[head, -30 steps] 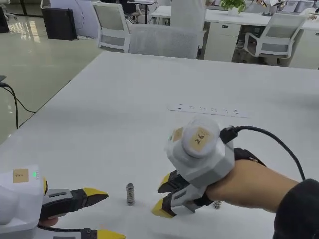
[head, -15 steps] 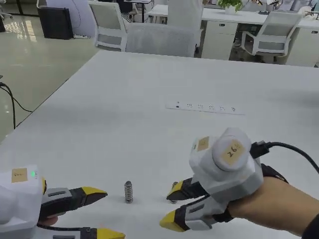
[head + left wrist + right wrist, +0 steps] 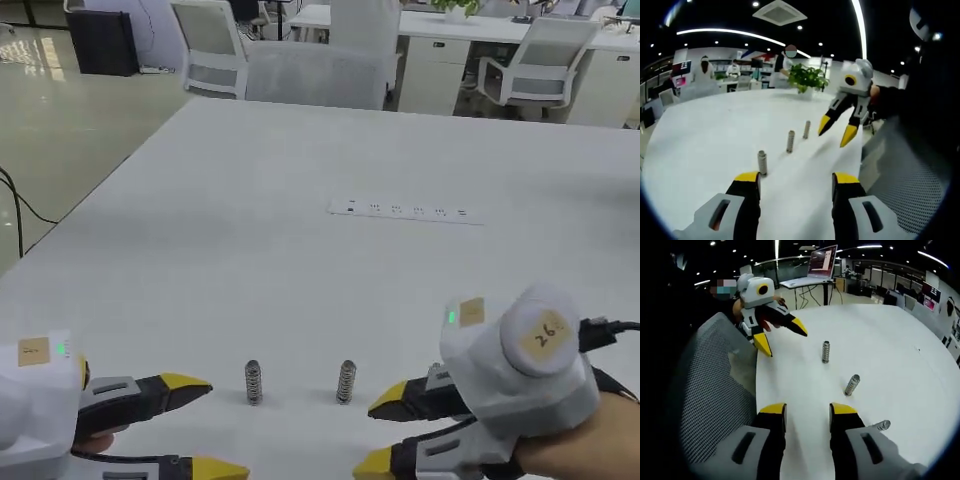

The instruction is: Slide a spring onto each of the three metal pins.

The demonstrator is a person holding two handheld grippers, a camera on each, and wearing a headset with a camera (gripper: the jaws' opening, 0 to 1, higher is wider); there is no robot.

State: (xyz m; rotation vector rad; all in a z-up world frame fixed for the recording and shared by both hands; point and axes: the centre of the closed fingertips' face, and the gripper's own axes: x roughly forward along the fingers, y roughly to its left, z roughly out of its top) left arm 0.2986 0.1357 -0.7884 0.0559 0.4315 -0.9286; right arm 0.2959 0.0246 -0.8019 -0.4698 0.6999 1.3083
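Observation:
Two upright coiled springs, the left spring and the middle spring, stand side by side on the white table. My left gripper is open just left of them, nothing between its fingers. My right gripper is open just right of the middle spring, also empty. The left gripper view shows a row of three: the nearest spring, a second spring and a third spring, with the right gripper beyond. In the right gripper view, a tilted spring is beside my right jaw.
A white power strip lies flat at mid-table. Office chairs and desks stand past the far edge. The table's left edge drops to the floor. A grey mesh chair back is close by the near edge.
My right gripper has pulled back to the right and toward the person, uncovering the middle spring standing upright. The left gripper has stayed put. The head camera has tilted a little.

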